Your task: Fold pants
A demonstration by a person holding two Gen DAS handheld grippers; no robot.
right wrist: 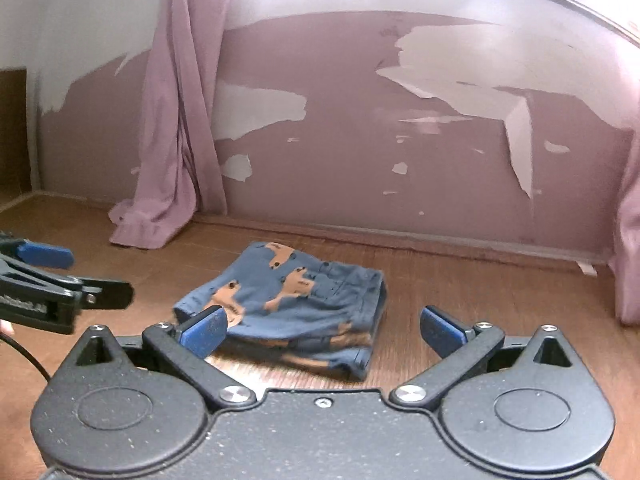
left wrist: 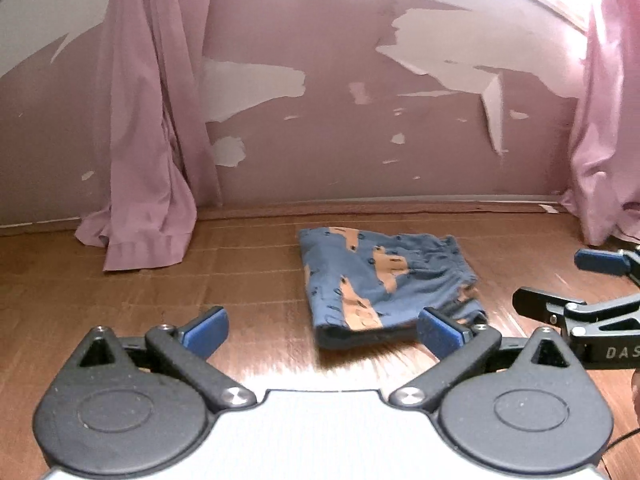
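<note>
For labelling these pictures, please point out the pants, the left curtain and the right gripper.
pants [right wrist: 296, 304], right wrist view, middle of the folded cloth
left curtain [left wrist: 148, 140], left wrist view, hanging folds
right gripper [right wrist: 322, 330], right wrist view, midway between its open fingertips

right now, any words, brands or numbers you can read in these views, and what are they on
"DAS": pale letters on the black body of the right gripper, cut off by the edge of the left wrist view.
Unreadable: a pale strip of lettering on the side of the left gripper in the right wrist view, too blurred.
None on the pants: only a tan animal print.
</note>
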